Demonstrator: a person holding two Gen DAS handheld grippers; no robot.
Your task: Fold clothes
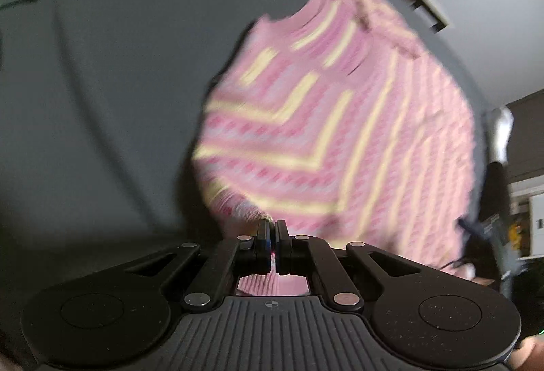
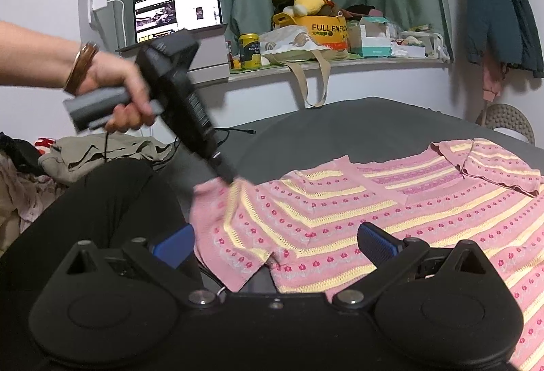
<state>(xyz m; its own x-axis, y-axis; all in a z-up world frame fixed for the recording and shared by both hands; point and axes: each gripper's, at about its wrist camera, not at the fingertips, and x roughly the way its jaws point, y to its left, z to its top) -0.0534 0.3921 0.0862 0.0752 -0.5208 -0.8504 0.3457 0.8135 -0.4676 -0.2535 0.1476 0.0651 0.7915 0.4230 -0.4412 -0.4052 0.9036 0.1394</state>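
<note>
A pink knit top with yellow stripes and small red flowers lies spread on a dark grey bed. One sleeve is folded over at the far right. My left gripper is shut on the top's sleeve edge and lifts it a little; the left wrist view is blurred. In the right wrist view that same gripper is held by a hand with bangles, pinching the sleeve corner. My right gripper stands open low over the top's near edge, nothing between its blue pads.
A black-clad leg lies at the near left. Crumpled clothes pile at the left. A shelf behind the bed carries a laptop, a can, a bag and boxes. A teal jacket hangs at the right.
</note>
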